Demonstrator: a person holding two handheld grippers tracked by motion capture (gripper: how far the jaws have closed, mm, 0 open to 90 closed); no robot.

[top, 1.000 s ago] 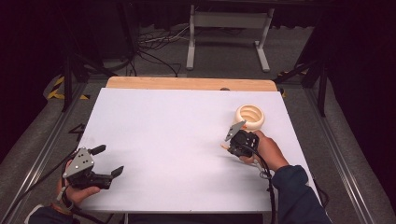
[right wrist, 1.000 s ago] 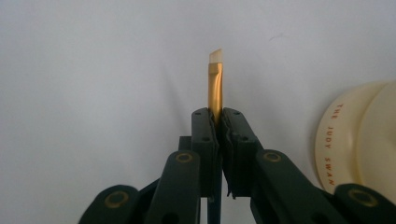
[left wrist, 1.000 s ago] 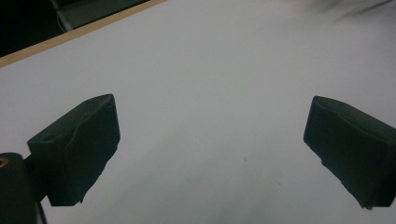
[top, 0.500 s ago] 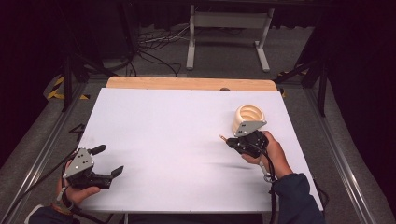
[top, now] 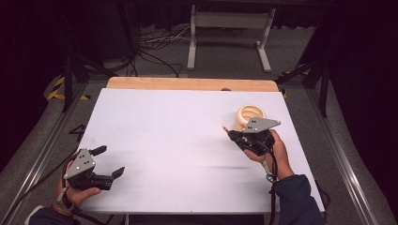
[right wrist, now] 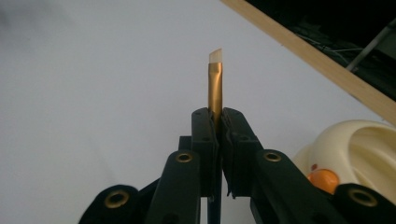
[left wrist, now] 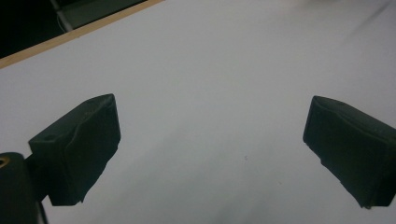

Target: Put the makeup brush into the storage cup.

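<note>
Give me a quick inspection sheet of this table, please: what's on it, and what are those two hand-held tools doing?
Surface: white table, wooden strip along the far edge.
Job's things: small brush with gold ferrule; cream duck-shaped holder.
Clutter: nothing seen.
Tools: right tool shut on the brush, beside the holder; left tool open, holding nothing, near corner.
Cables: one trails from each tool; more on the floor beyond.
Surroundings: dark room, grey stand behind.

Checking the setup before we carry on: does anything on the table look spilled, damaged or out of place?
Nothing stands out. The white table shows no spill. The right tongs are shut on a small gold-ferruled brush, beside a cream duck-shaped holder. The left tongs are open with nothing between them.
</note>
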